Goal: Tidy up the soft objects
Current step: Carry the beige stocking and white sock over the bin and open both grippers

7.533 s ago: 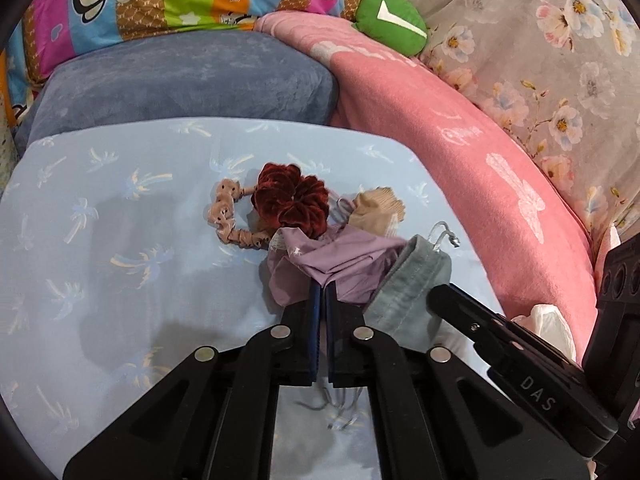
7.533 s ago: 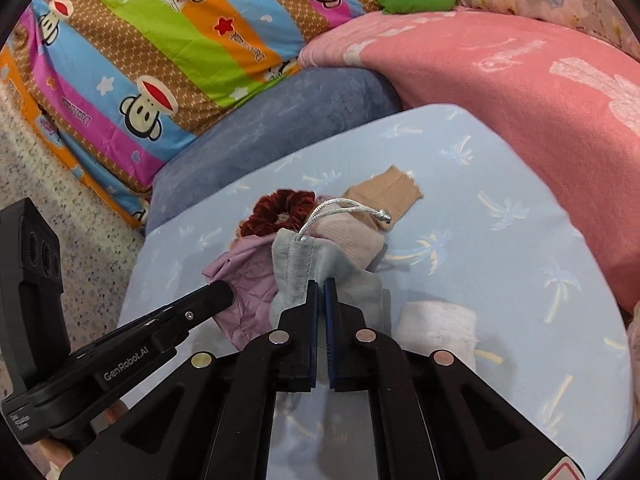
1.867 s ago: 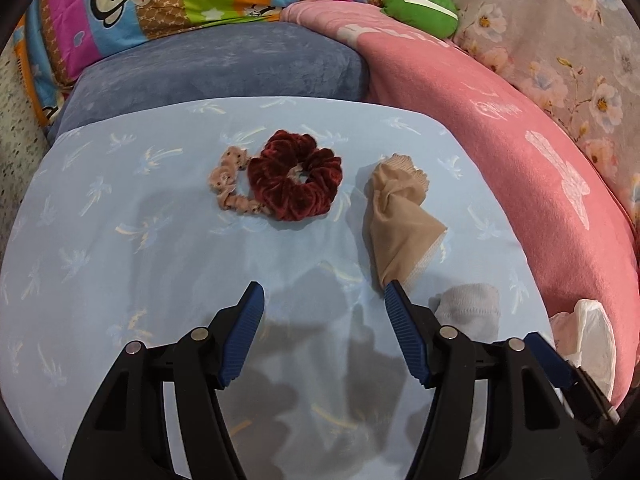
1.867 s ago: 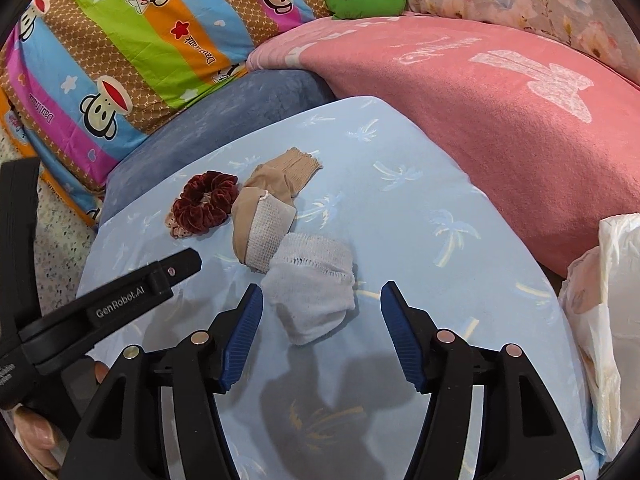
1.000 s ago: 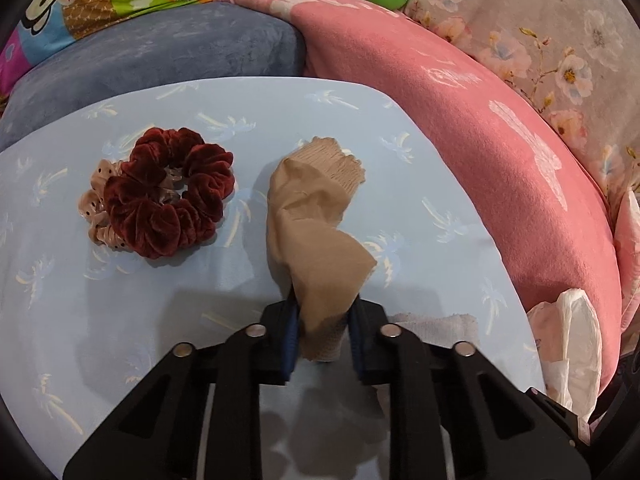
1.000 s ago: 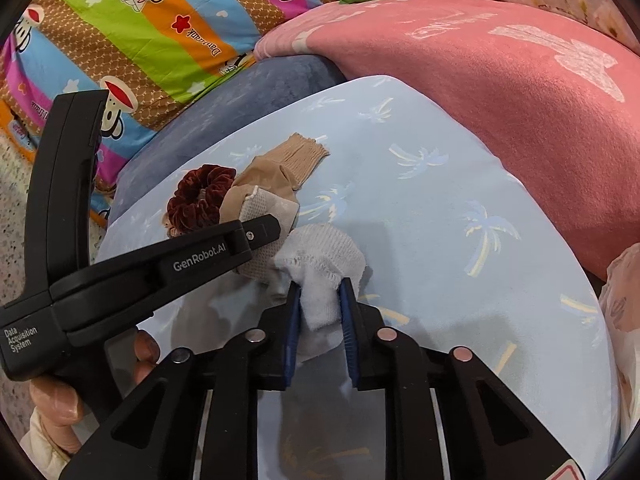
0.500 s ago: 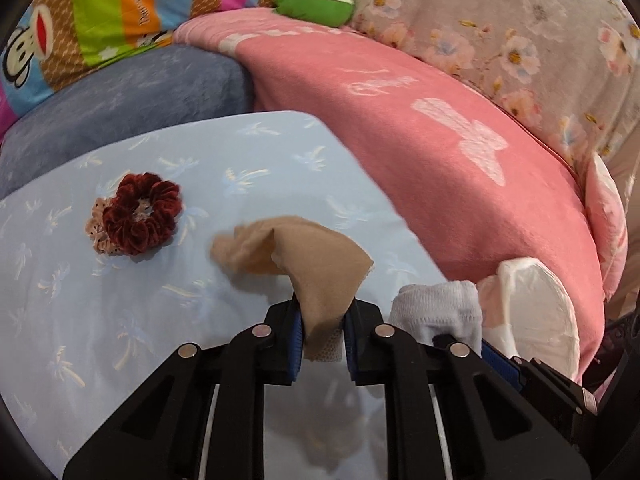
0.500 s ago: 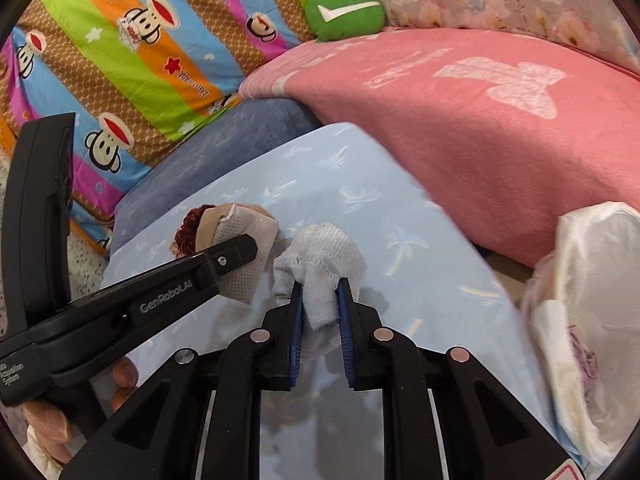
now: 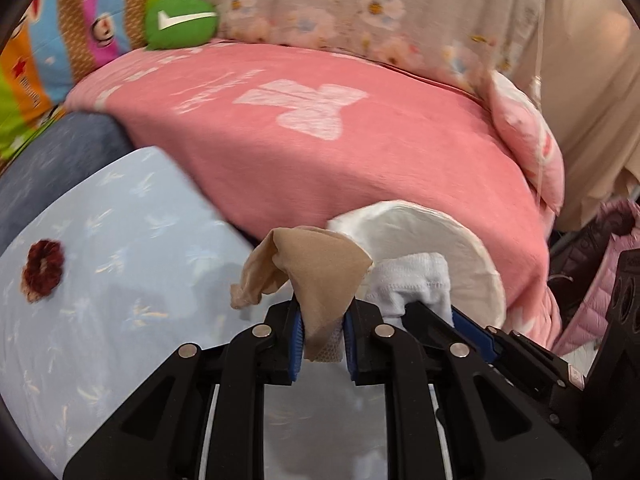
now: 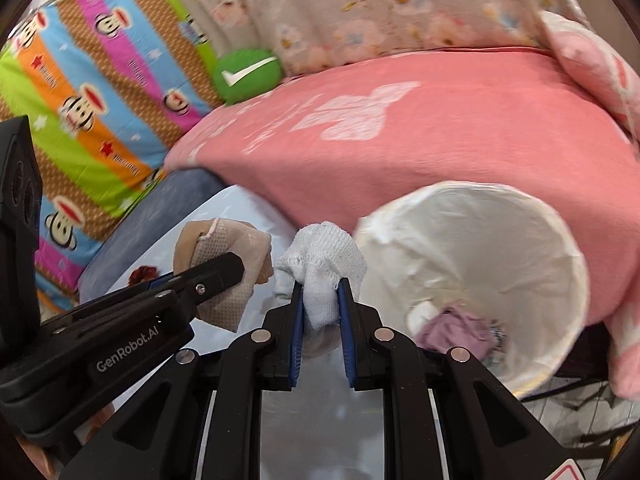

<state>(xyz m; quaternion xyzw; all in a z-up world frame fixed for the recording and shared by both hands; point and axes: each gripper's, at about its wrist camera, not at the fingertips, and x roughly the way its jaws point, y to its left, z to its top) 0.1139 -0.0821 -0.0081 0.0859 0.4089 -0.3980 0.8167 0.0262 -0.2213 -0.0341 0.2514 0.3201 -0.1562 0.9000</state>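
Beside the pink blanket (image 10: 460,128), the white-lined bin (image 10: 532,240) holds purple cloth (image 10: 456,328), half hidden. My right gripper (image 10: 320,312) clamps the white sock (image 10: 320,268) just beside its rim; my left gripper (image 9: 320,332) clamps the tan stocking (image 9: 320,276) near it.

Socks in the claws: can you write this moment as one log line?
left claw: shut on tan sock | right claw: shut on white sock | white basket: beside them, purple cloth inside

Garment (image 10: 460,330) inside bin (image 10: 560,280)
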